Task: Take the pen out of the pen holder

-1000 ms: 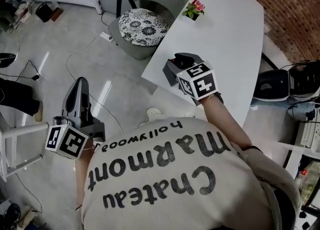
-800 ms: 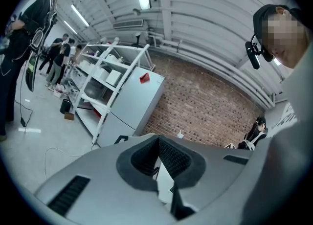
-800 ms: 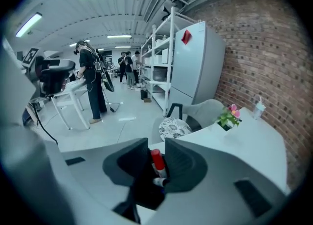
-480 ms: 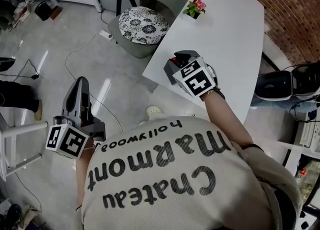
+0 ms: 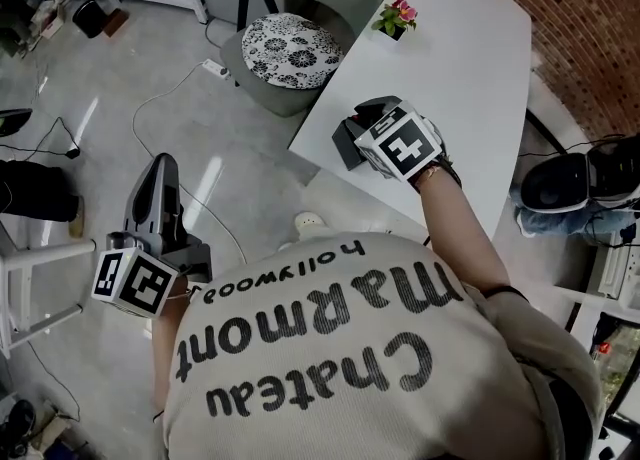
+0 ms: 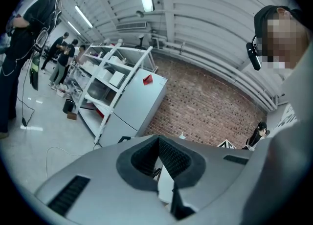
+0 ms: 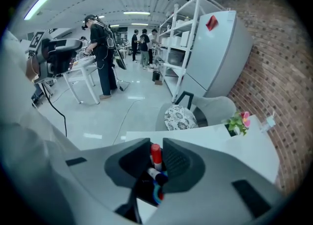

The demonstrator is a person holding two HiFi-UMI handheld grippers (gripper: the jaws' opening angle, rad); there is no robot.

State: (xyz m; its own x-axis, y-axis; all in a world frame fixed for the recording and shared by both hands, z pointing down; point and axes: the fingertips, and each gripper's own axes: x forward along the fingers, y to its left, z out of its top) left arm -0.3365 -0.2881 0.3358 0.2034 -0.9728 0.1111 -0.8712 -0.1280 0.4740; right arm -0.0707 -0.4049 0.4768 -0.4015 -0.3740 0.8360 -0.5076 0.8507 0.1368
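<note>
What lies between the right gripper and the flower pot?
Nothing: in the head view the white table is bare from the flower pot to the right gripper, its jaws closing round a red-capped pen.

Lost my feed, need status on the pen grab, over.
Left gripper shut, empty. Right gripper closing round red pen, pen in holder. Nothing in the way.

1. The counter [image 5: 470, 78] runs away on the right, and the floor [image 5: 110, 68] lies to its left.
2. The pen holder [image 7: 146, 190] stands on the counter near its left edge, with pens in it.
3. The right gripper [image 7: 156, 146] hangs just above the holder, its jaws closing with the top of one pen [image 7: 155, 156] between them.
4. The flower pot [image 5: 395, 20] sits farther back on the counter, and the chair [image 5: 290, 53] stands on the floor beside that edge.
5. The left gripper [image 5: 162, 168] is over the floor, well left of the counter.
</note>
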